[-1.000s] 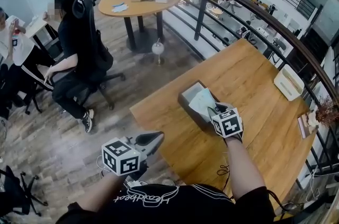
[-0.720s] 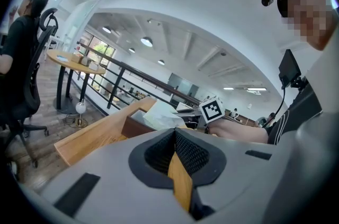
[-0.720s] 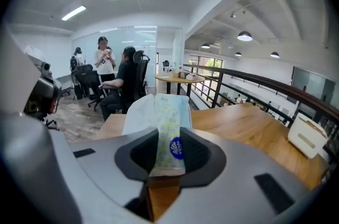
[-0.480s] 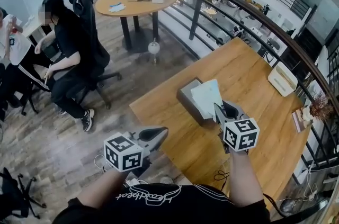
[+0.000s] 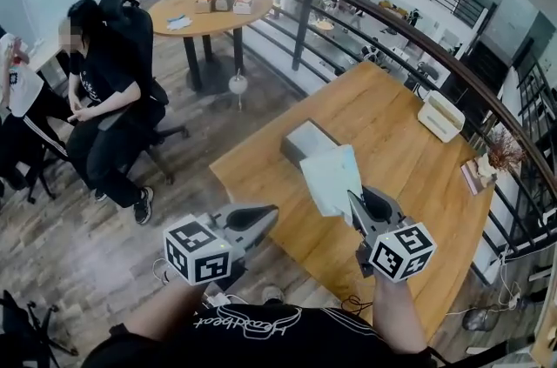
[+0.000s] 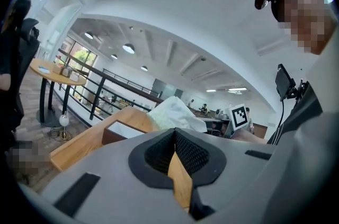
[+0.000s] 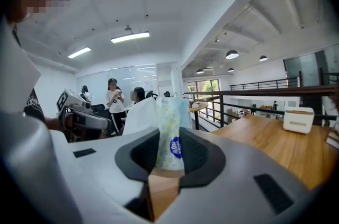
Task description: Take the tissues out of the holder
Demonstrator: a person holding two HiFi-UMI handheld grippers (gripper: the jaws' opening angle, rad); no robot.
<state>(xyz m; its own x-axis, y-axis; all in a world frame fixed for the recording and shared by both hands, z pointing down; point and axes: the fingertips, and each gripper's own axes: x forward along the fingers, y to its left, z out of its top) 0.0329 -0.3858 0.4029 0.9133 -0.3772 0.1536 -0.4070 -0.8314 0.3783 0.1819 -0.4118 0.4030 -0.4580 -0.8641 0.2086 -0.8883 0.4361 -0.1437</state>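
Now working over the long wooden table [image 5: 409,140] that fills the right half of the head view. Left the grey rectangular tissue holder [image 5: 303,142] standing near the table's left edge, just above frame centre, top open. Shows a pale inside in the left tool view, but cannot tell whether that is lining or more tissues. Pulled the soft pale-blue plastic pack of tissues [image 5: 331,177] up and clear of that holder, from half sunk in it a second ago to hanging free just below it in the frame. Looks like the main step done, with only the setting down left. Has the right tool [image 5: 355,201] pinched narrowly on the pack's lower edge. Holds the left tool [image 5: 268,217] at lower left, jaws together, empty.
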